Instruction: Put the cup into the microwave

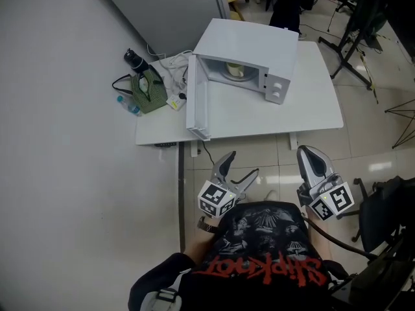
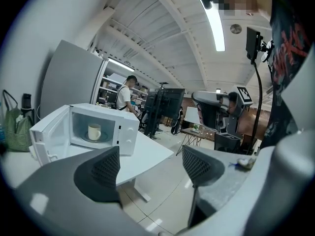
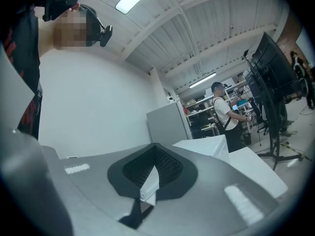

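A white microwave [image 1: 249, 44] stands on a white table [image 1: 311, 102], its door [image 1: 196, 99] swung open to the left. A pale cup [image 1: 235, 70] sits upright inside on the turntable; the left gripper view shows this cup [image 2: 94, 131] in the cavity of the microwave [image 2: 125, 127] too. My left gripper [image 1: 242, 164] hovers well short of the table's front edge, close to my body. It is open, and the left gripper [image 2: 150, 166] has nothing between its pads. My right gripper [image 1: 306, 151] is also near my body, shut and empty. In its own view the right gripper [image 3: 153, 171] has its pads together.
A green bag [image 1: 148, 89], a black bottle [image 1: 134, 60], a small water bottle [image 1: 130, 105] and cables [image 1: 172, 63] lie at the table's back left. Behind stands a grey cabinet [image 1: 168, 5]. A black chair [image 1: 389, 206] is at my right. A person [image 2: 125, 95] works far behind.
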